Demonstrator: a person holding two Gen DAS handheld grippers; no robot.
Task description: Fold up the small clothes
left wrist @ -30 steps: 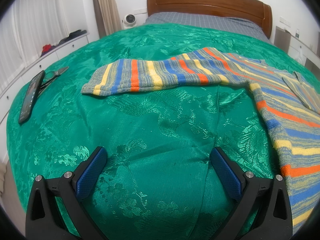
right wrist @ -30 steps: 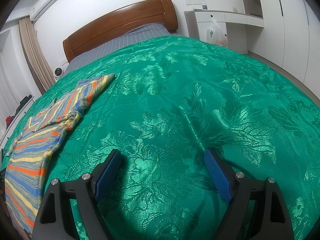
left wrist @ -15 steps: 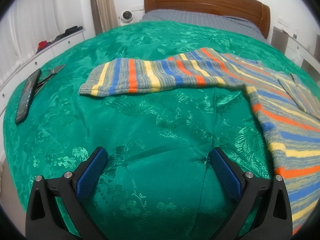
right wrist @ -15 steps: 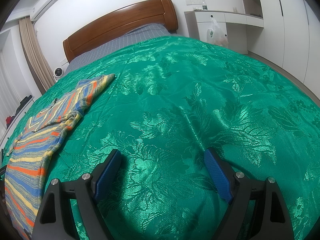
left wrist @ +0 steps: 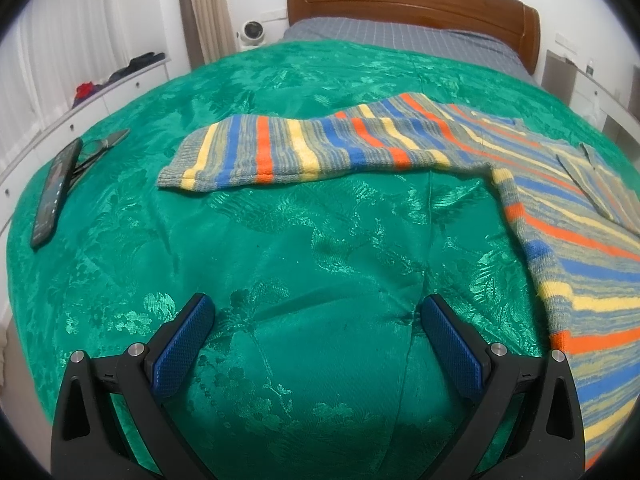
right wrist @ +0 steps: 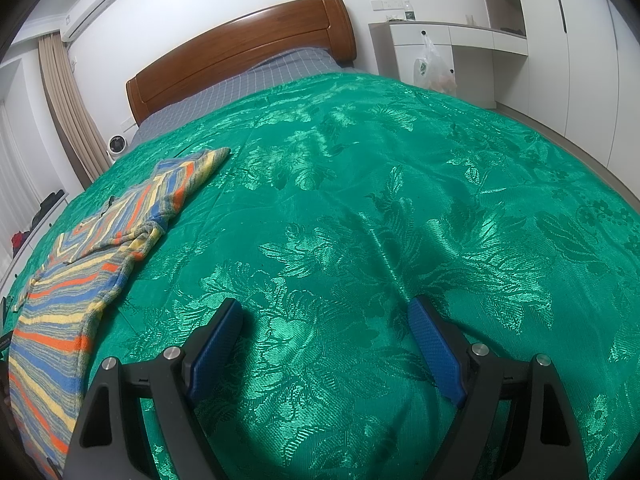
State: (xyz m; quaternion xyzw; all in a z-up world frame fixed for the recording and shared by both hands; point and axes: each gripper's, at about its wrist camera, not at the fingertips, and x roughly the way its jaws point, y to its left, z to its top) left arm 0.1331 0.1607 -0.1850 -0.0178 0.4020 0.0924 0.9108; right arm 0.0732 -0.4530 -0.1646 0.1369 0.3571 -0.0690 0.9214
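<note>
A striped knit sweater [left wrist: 560, 208] in blue, orange, yellow and grey lies flat on the green bedspread [left wrist: 304, 264]. One sleeve [left wrist: 288, 152] stretches out to the left in the left wrist view. My left gripper [left wrist: 314, 320] is open and empty, low over the bedspread, short of that sleeve. In the right wrist view the sweater [right wrist: 72, 300] lies at the far left with its other sleeve [right wrist: 184, 184] folded over the body. My right gripper [right wrist: 324, 320] is open and empty over bare bedspread, to the right of the sweater.
A black phone [left wrist: 56, 192] and a pair of glasses [left wrist: 104, 144] lie near the bed's left edge. The wooden headboard [left wrist: 412, 4] is at the far end. A white cabinet with a hanging plastic bag [right wrist: 434, 68] stands right of the bed.
My left gripper has turned slightly right and drawn back a little, so the sleeve sits more central. The right gripper has not moved.
</note>
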